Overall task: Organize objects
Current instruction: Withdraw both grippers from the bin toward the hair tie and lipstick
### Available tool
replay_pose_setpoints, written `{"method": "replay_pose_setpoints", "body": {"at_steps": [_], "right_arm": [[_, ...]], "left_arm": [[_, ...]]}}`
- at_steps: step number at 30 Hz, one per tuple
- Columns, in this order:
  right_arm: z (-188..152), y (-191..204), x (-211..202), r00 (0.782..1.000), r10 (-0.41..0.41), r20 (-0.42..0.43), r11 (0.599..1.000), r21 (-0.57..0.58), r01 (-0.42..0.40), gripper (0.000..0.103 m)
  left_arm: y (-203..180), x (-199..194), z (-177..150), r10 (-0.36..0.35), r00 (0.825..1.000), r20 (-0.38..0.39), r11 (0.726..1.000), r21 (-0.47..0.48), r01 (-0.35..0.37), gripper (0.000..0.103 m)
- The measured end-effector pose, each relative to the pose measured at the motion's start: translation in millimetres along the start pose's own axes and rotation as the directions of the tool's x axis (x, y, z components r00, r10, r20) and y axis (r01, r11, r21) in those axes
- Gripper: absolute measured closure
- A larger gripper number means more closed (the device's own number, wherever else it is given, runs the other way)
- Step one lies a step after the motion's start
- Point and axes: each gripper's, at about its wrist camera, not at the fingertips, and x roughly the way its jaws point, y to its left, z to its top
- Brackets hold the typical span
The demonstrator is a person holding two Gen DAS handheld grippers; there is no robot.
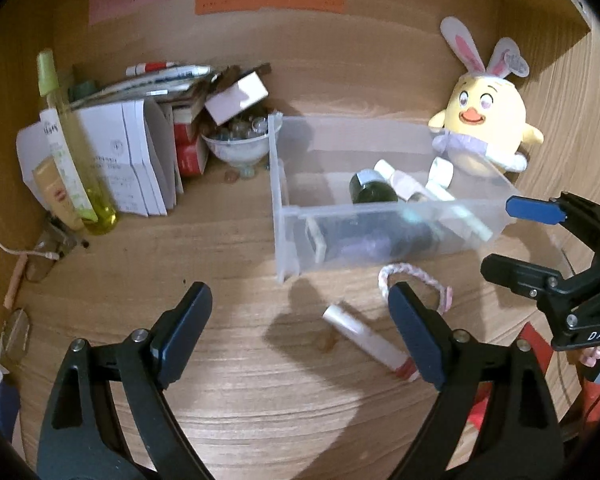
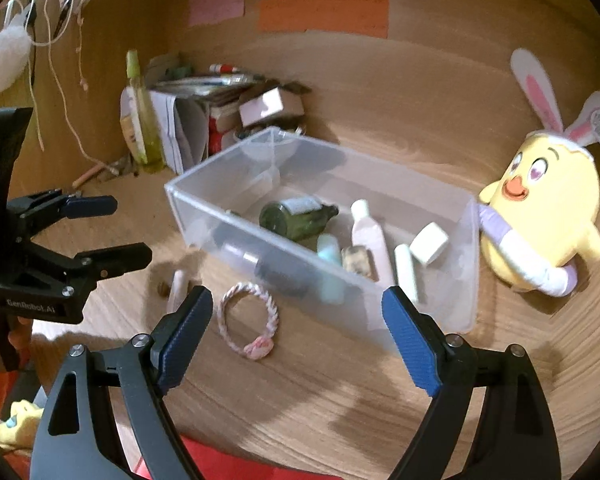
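Both your left gripper and right gripper have fingers spread, empty. The braided hair tie at eleven o'clock is soft, light; pinch its knot.

Left claw reads "GenRobot.AI"; right claw "DAS".

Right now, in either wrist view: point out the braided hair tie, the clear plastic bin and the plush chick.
braided hair tie (image 2: 247, 319), right wrist view, point on its braided loop.
clear plastic bin (image 2: 260, 240), right wrist view, point on its near wall.
plush chick (image 1: 486, 114), left wrist view, point on its yellow face.
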Motion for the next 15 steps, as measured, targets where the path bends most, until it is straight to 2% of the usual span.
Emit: {"method": "replay_pose_setpoints", "body": {"at_steps": [3, 6, 11, 14, 15], "right_arm": [[-5.5, 4.9, 10.1, 0.999, 0.017, -0.034, 1.0, -0.009, -0.017, 0.018], [-10.8, 11.1, 20.4, 0.997, 0.042, -0.072, 0.999, -0.026, -0.044, 0.018], [-21.9, 23.5, 37.3, 0.991, 0.056, -0.125, 0.996, -0.065, -0.064, 0.019], [-25.9, 25.1, 45.0, 0.987, 0.051, -0.15, 0.996, -0.07, -0.062, 0.022], [-27.0, 24.1, 47.2, 0.987, 0.047, -0.156, 0.996, -0.063, -0.058, 0.026]], "left_arm": [[2.4, 6.8, -4.9, 0.013, 1.0, -0.017, 1.0, 0.008, -0.013, 0.02], [5.7, 13.3, -9.8, -0.003, 0.999, -0.044, 1.0, 0.004, 0.003, 0.027], [8.7, 20.2, -18.9, -0.004, 0.997, -0.077, 1.0, 0.02, 0.005, 0.033], [8.3, 24.6, -23.3, 0.0, 0.994, -0.105, 1.0, 0.027, 0.003, 0.044], [7.9, 26.4, -24.4, -0.003, 0.993, -0.116, 1.0, 0.029, 0.007, 0.047]]}}
